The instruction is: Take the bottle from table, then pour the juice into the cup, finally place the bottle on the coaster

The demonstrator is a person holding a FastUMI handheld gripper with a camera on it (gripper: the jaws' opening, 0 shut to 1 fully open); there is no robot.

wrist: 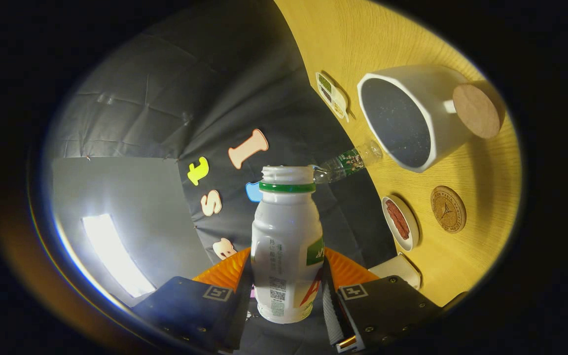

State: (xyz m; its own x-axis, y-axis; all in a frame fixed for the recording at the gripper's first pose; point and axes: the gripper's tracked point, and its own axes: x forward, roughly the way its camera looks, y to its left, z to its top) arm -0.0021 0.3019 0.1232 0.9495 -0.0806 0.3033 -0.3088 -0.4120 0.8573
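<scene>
Gripper view. Jaws (pixel 286 291): closed on the bottle (pixel 286 246), 1 finger pressed on each side of its lower body. Bottle: white, green neck ring, cap off, mouth pointing away from the fingers. Bench (pixel 466 256): yellow wood, tilted in view, beyond the bottle. Cup (pixel 409 118): white, dark inside, on the bench. Coaster (pixel 448 208): round, brown, near the cup, apart from it. Dish (pixel 400 222): small, reddish contents, just beside the coaster. Clear bottle (pixel 348 162): near the cup's rim.
</scene>
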